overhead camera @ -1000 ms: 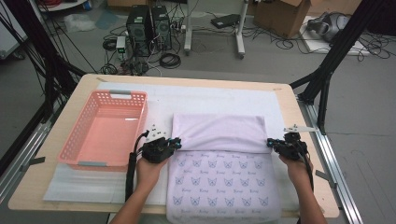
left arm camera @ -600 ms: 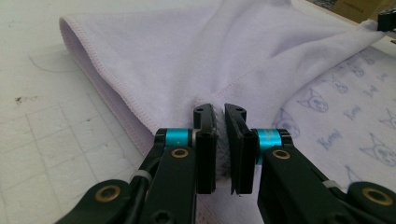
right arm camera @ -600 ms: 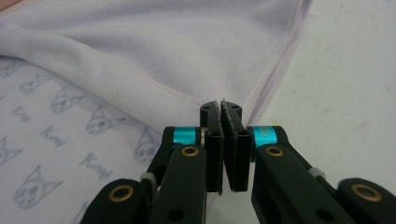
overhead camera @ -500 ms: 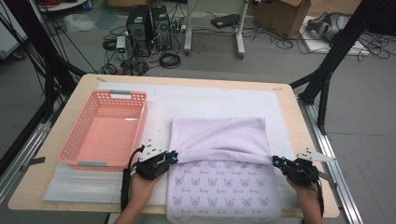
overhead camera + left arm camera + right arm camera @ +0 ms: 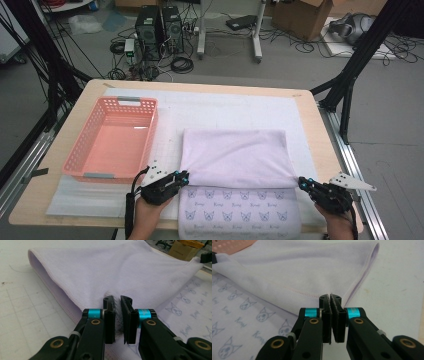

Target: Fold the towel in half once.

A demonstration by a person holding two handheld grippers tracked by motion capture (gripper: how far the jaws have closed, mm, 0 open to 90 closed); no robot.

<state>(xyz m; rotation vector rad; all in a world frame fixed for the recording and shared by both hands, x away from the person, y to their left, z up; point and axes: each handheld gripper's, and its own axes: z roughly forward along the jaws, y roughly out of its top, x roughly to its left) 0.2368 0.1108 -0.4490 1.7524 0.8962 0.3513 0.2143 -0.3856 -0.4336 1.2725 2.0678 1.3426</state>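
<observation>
left gripper (image 5: 181, 176): clenched on lilac towel's (image 5: 235, 157) near-left corner | right gripper (image 5: 303, 183): clenched on its near-right corner (folded edge lifted over the cat-print side) | pink basket (image 5: 114, 137): left of towel

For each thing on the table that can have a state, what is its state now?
Lilac cloth: partly folded, plain side over the printed side, corners pinched.
Left gripper: shut on the cloth's corner.
Right gripper: shut on the cloth's other corner.
Pink basket: upright, empty, beside the cloth.
</observation>
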